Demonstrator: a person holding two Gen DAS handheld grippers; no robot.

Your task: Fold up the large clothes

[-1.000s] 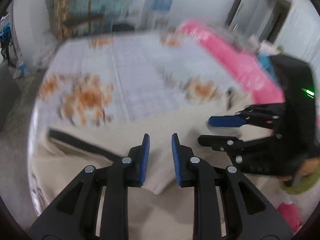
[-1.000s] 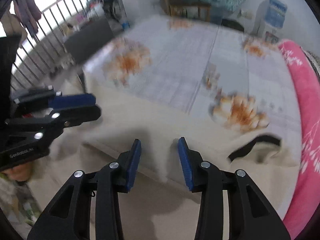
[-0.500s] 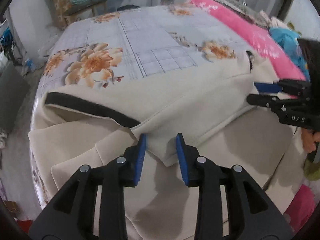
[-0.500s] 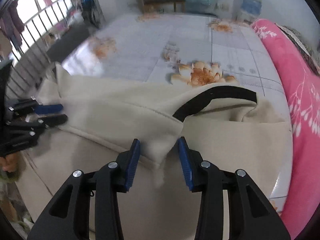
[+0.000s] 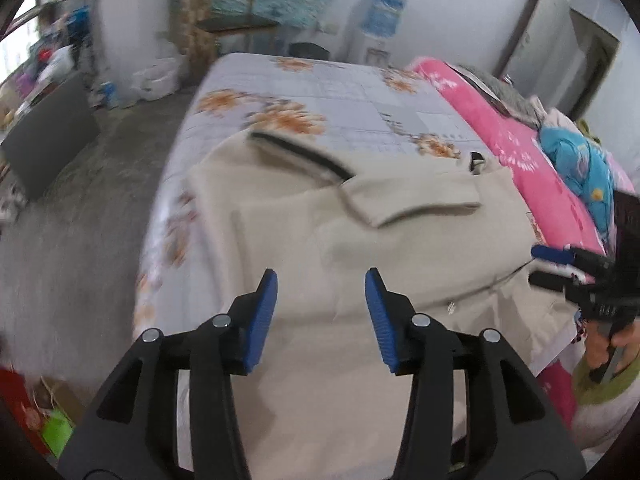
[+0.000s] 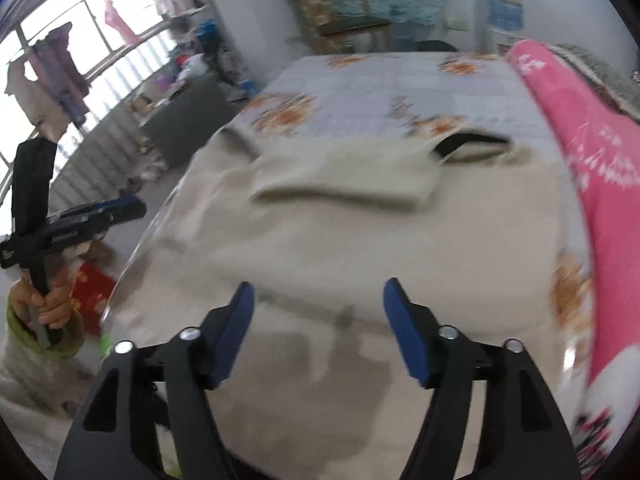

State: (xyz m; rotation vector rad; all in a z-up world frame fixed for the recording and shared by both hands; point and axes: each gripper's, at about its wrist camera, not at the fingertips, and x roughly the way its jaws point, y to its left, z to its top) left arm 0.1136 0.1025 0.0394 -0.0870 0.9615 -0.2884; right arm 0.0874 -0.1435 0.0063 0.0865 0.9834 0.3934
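Observation:
A large beige garment (image 5: 392, 240) with black trim lies spread on the bed, a folded flap (image 5: 412, 196) lying across its upper middle. It also shows in the right wrist view (image 6: 352, 232) with the same flap (image 6: 344, 184). My left gripper (image 5: 321, 312) is open and empty above the garment's near part. My right gripper (image 6: 319, 324) is open and empty above the near edge. Each gripper shows in the other's view, the right (image 5: 560, 268) at the bed's right side, the left (image 6: 92, 216) at its left side.
The bed has a grey floral sheet (image 5: 320, 96). A pink blanket (image 6: 592, 152) runs along its right side, with a blue pillow (image 5: 580, 160). Bare floor (image 5: 80, 200) lies left of the bed. A chair (image 6: 340, 8) and water dispenser (image 5: 380, 20) stand at the far wall.
Both grippers opened wider, let go of the beige fabric and drew back toward the near edge. The fold they held now lies flat across the garment.

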